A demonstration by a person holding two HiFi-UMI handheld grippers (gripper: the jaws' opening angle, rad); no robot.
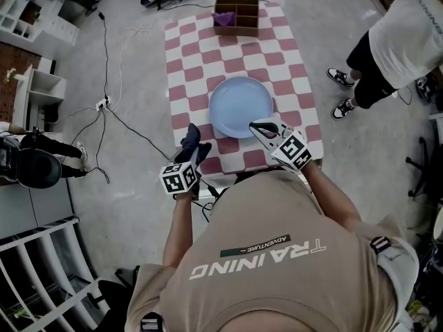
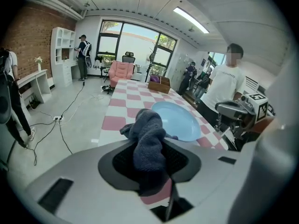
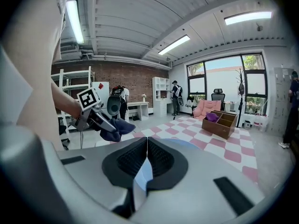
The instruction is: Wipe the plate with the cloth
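Cloth (image 2: pixel 148 139) gripped on the left, plate (image 1: pixel 240 106) ahead and to the right

Left gripper (image 1: pixel 194 144) is clamped on the dark blue cloth, which bunches up and forward out of its jaws. It hangs over the near-left edge of the checked table (image 1: pixel 187 61). The pale blue plate sits flat at the middle of the table, ahead of this gripper and off to its right, near the cloth but apart from it. Being round, the plate has no long axis to line up with. Right gripper (image 1: pixel 261 127) is the nearer one, its tips at the plate's near-right rim, jaws pressed together with nothing between the pads. Wiping looks not yet begun: the cloth must likely swing rightward and forward, then down onto the plate's face
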